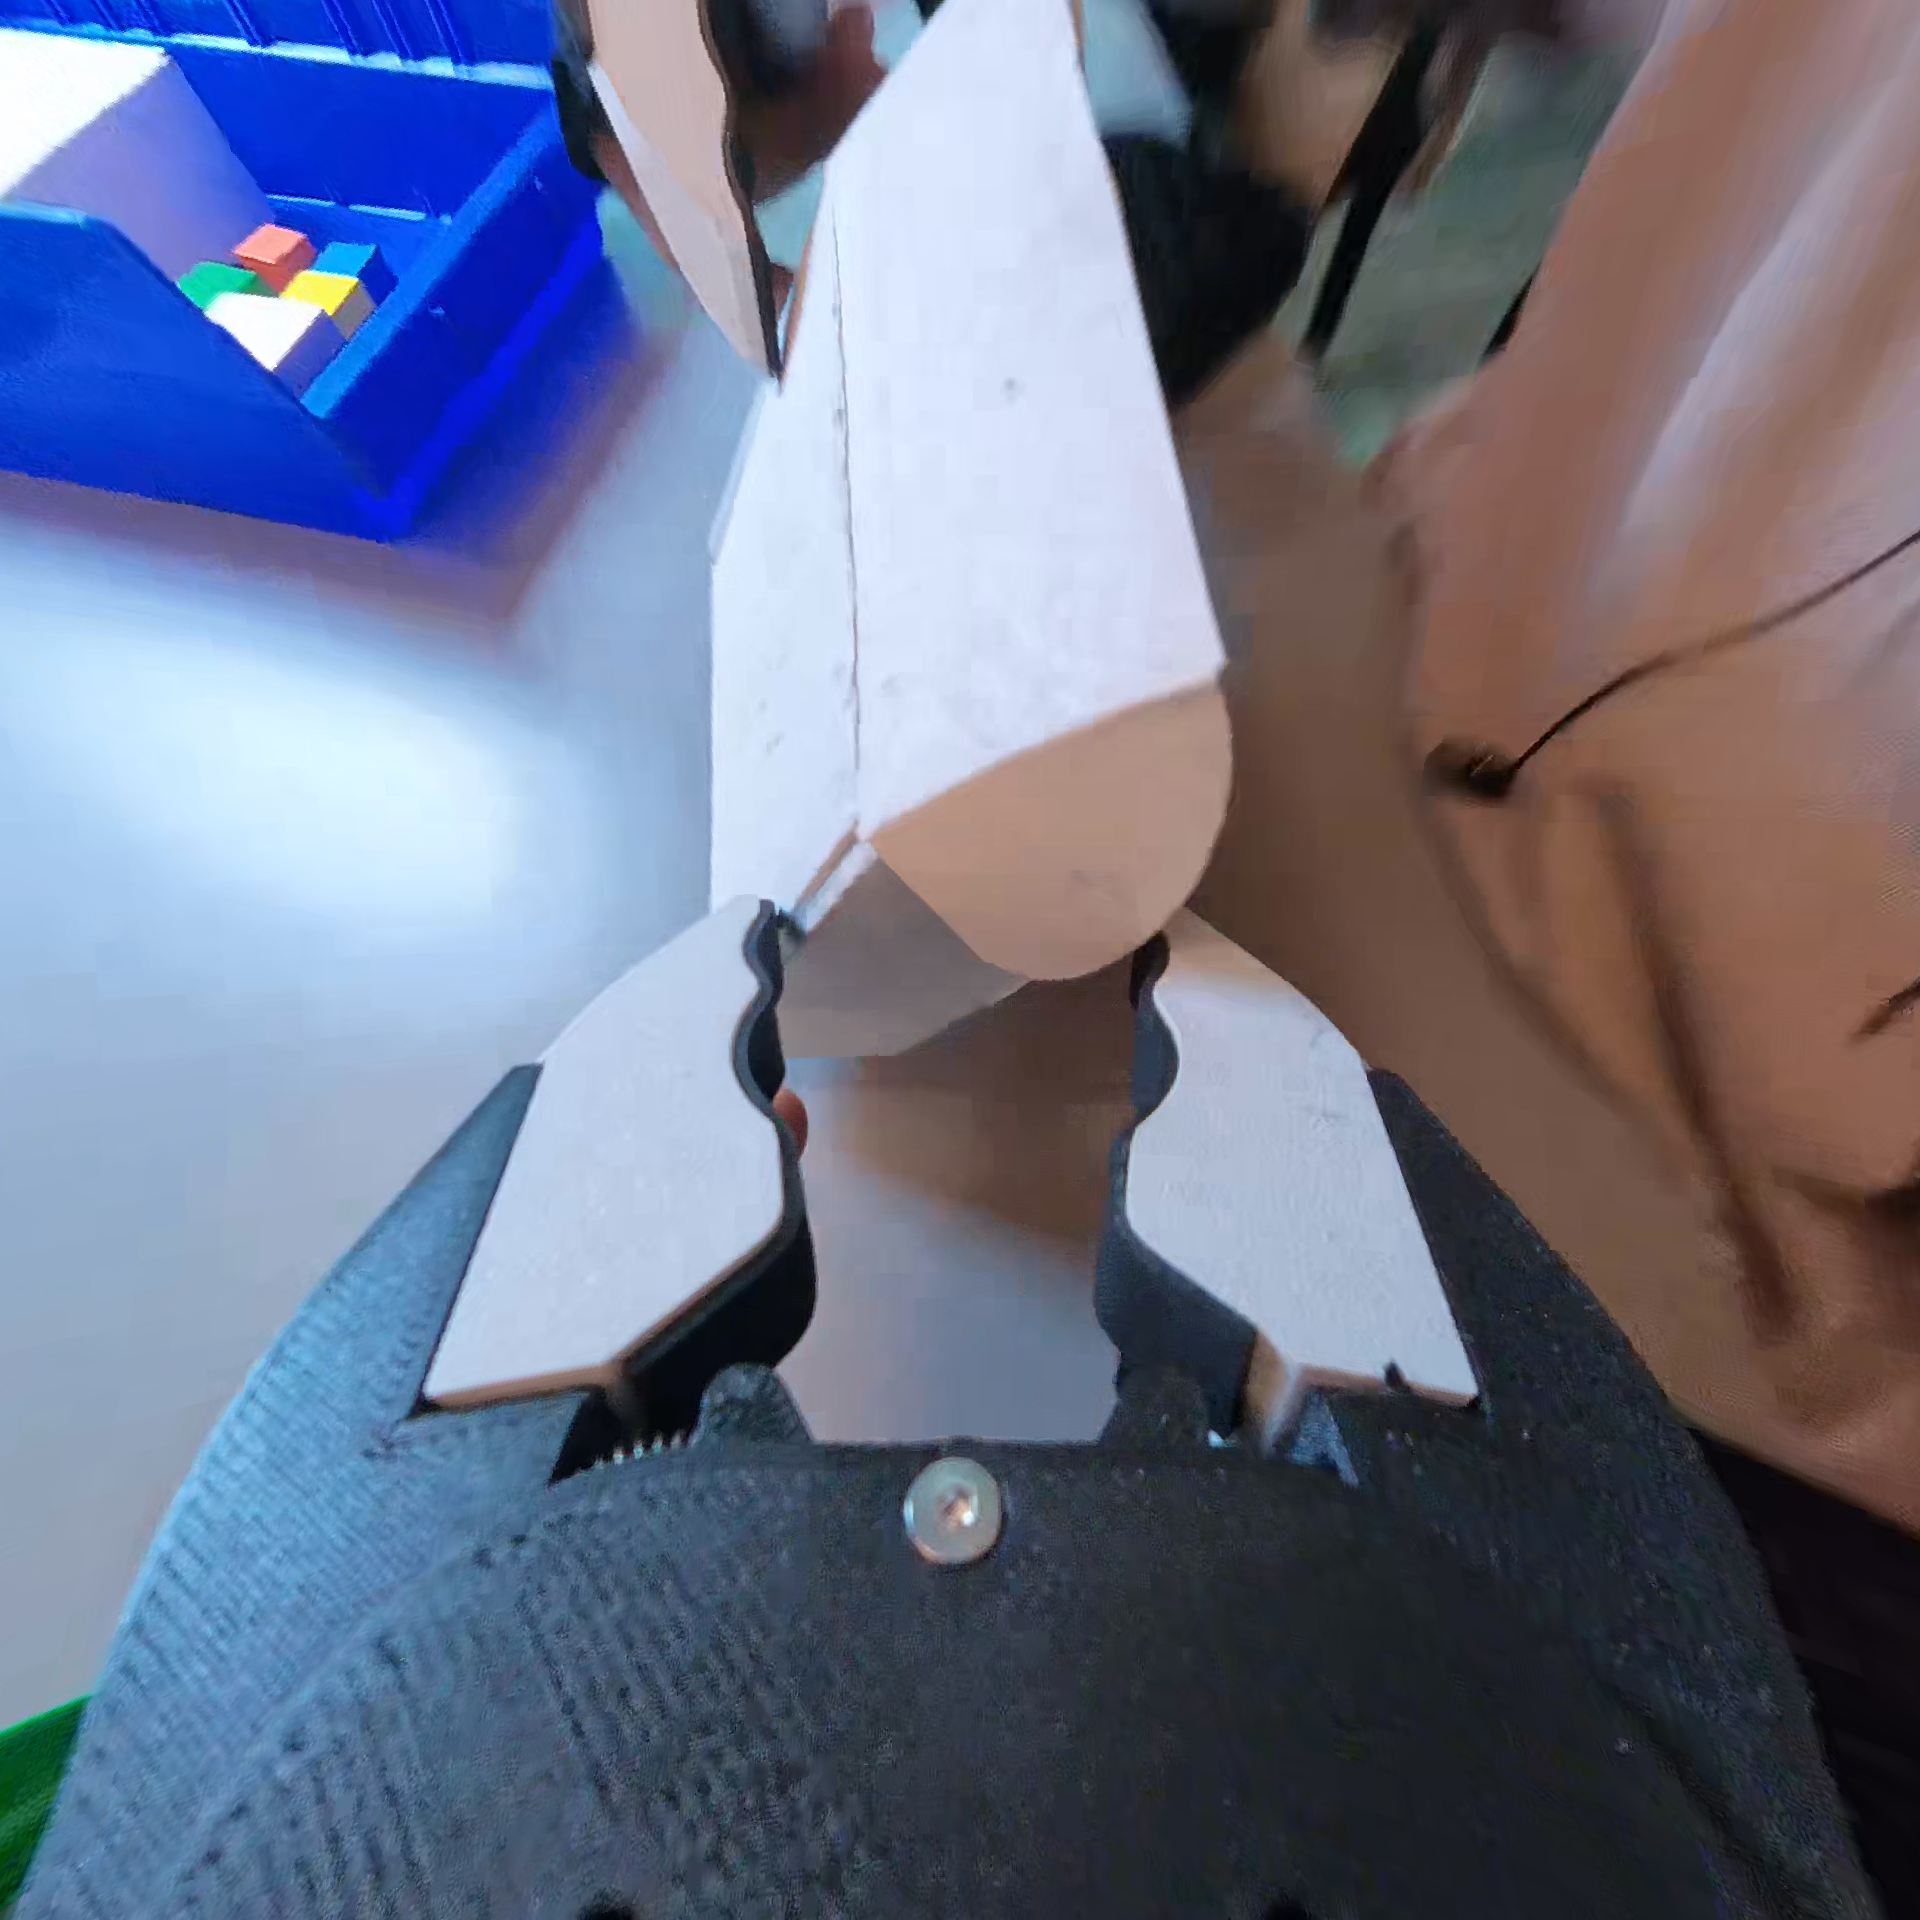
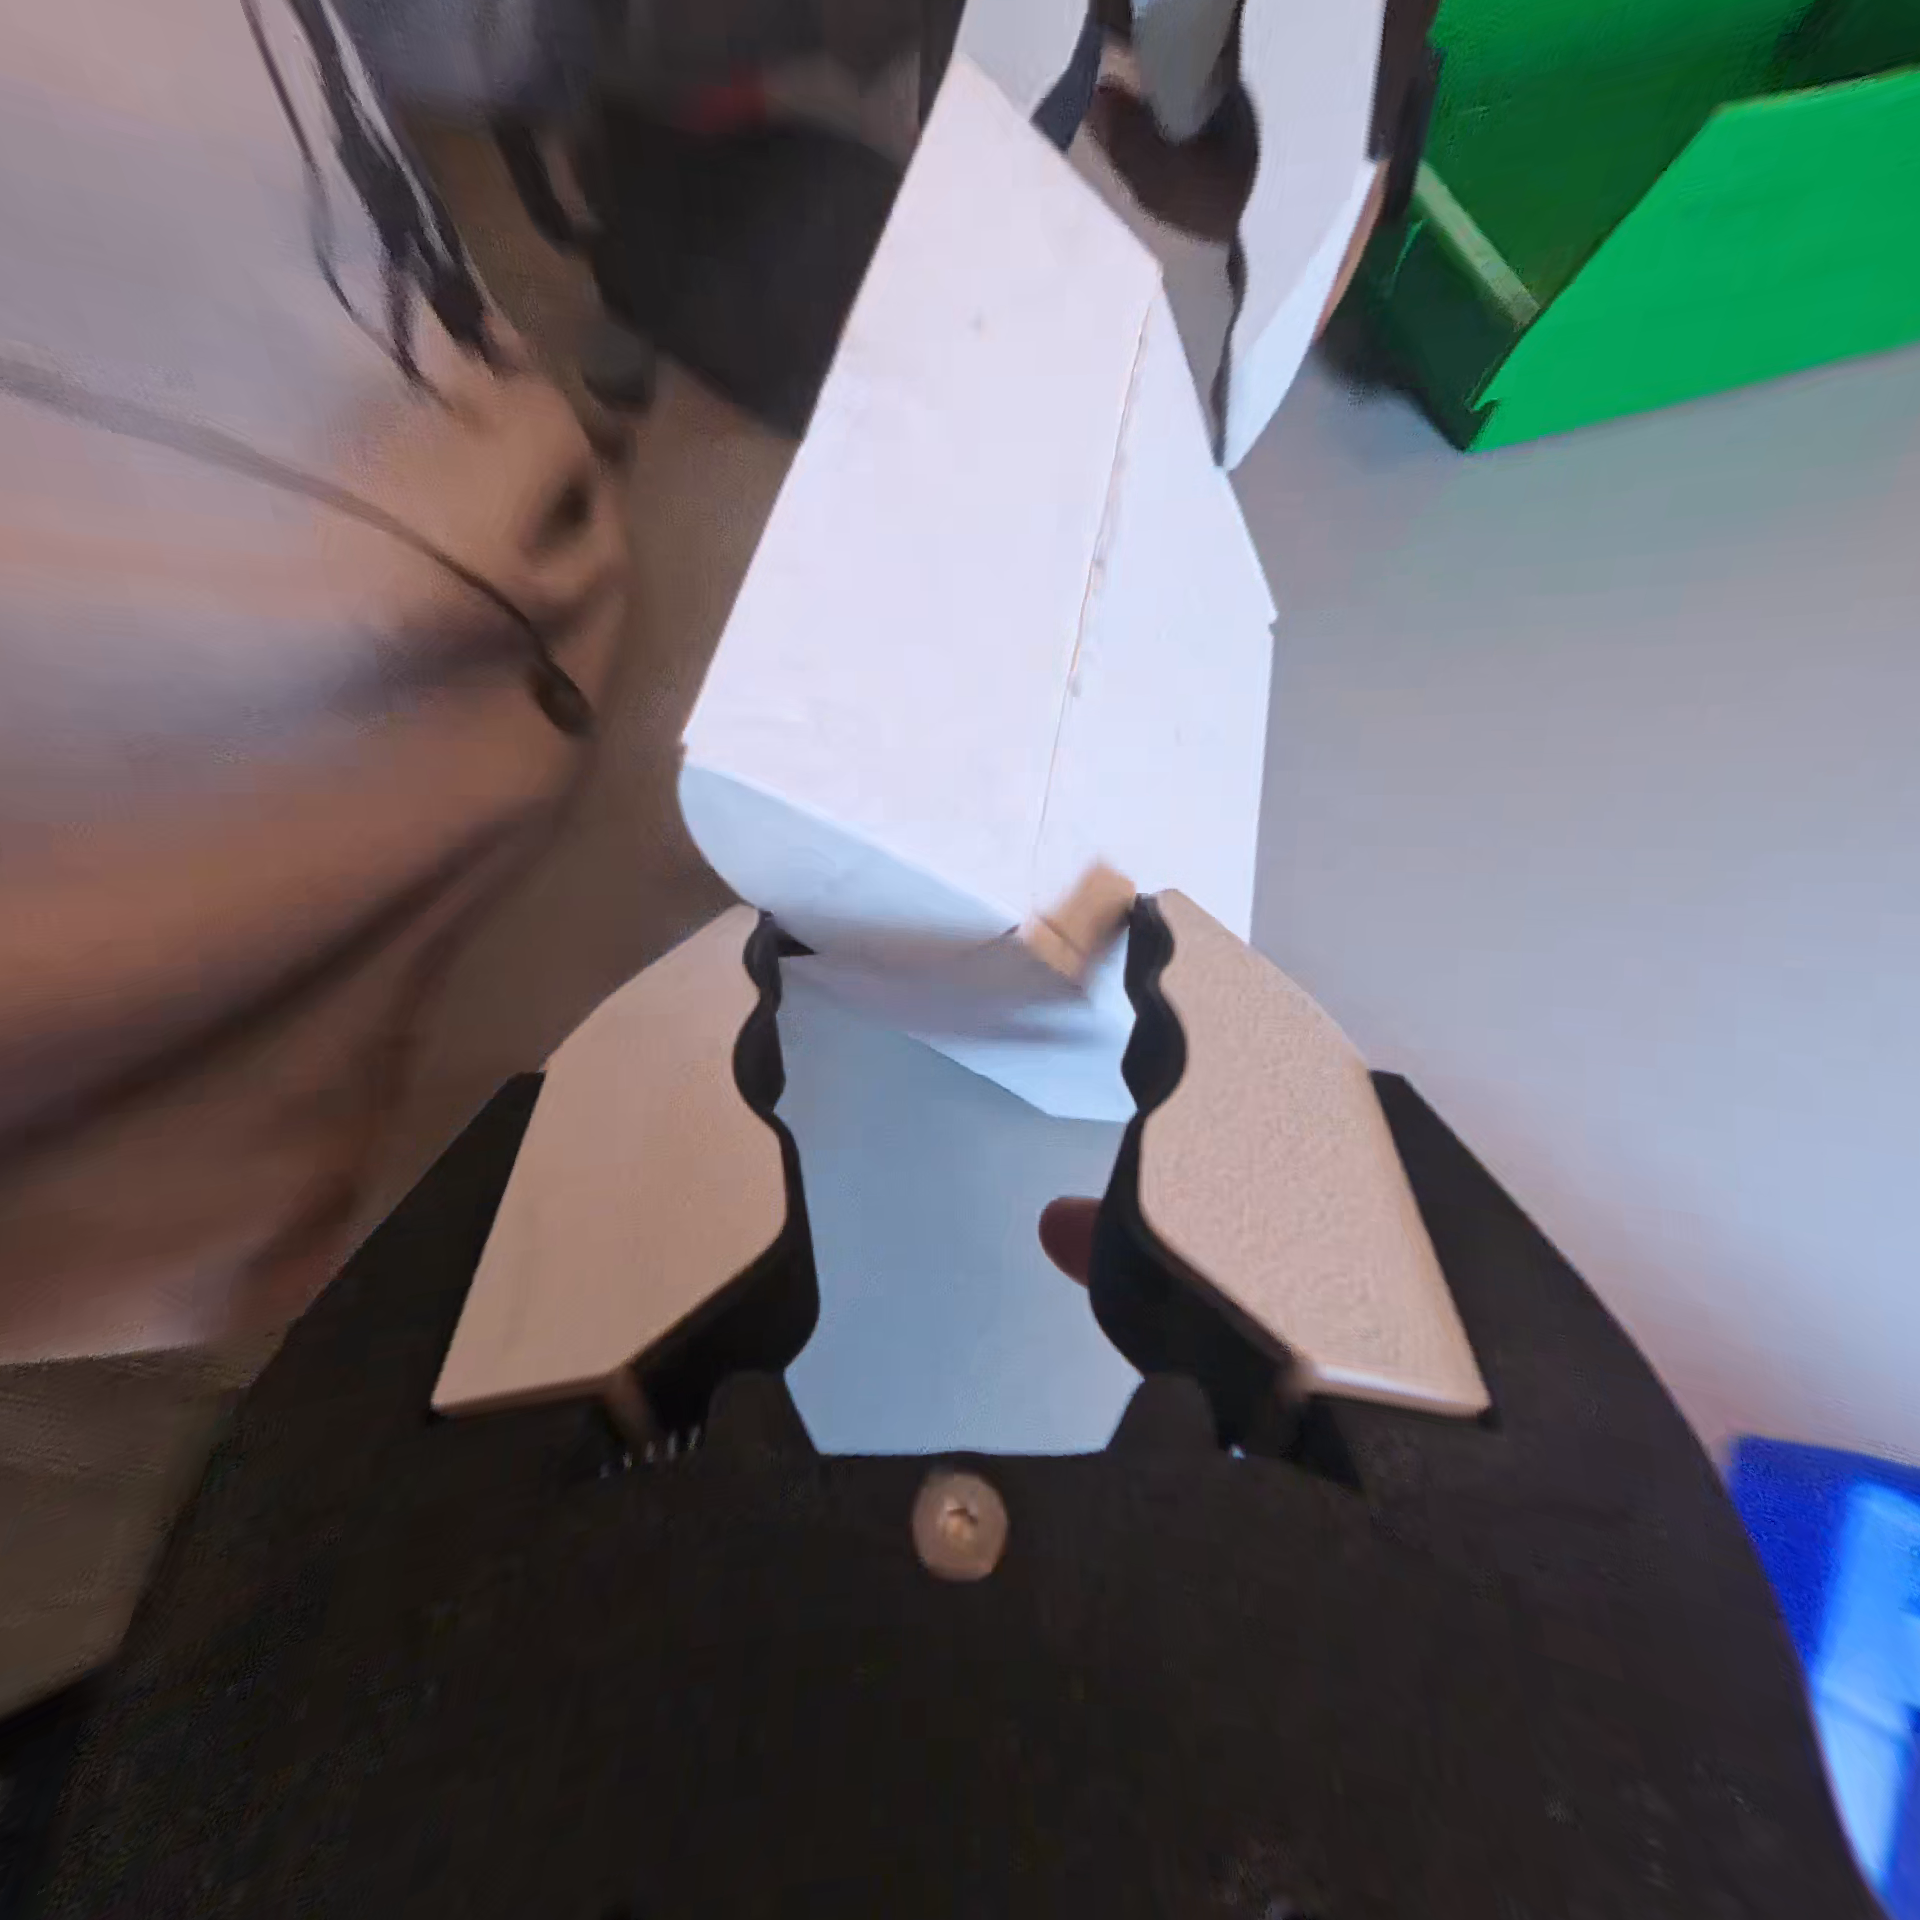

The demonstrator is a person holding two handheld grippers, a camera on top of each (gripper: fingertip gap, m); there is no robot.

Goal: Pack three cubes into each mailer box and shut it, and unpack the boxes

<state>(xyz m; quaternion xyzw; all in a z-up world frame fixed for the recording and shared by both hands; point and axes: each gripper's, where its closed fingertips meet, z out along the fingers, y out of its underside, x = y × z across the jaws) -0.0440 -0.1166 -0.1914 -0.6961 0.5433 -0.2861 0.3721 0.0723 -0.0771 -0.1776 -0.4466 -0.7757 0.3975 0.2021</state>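
Evidently I brace the white mailer box (image 1: 997,540) endwise between both parted hand-held grippers, left (image 1: 956,935) and right (image 2: 945,914), each bearing on an end flap, to shut it.

The person's torso (image 2: 260,779) is smeared with motion blur.

Mailer box (image 1: 997,540) between both tongs above the worktop (image 1: 312,831); cubes (image 1: 286,296) in bin (image 1: 436,436) far left.
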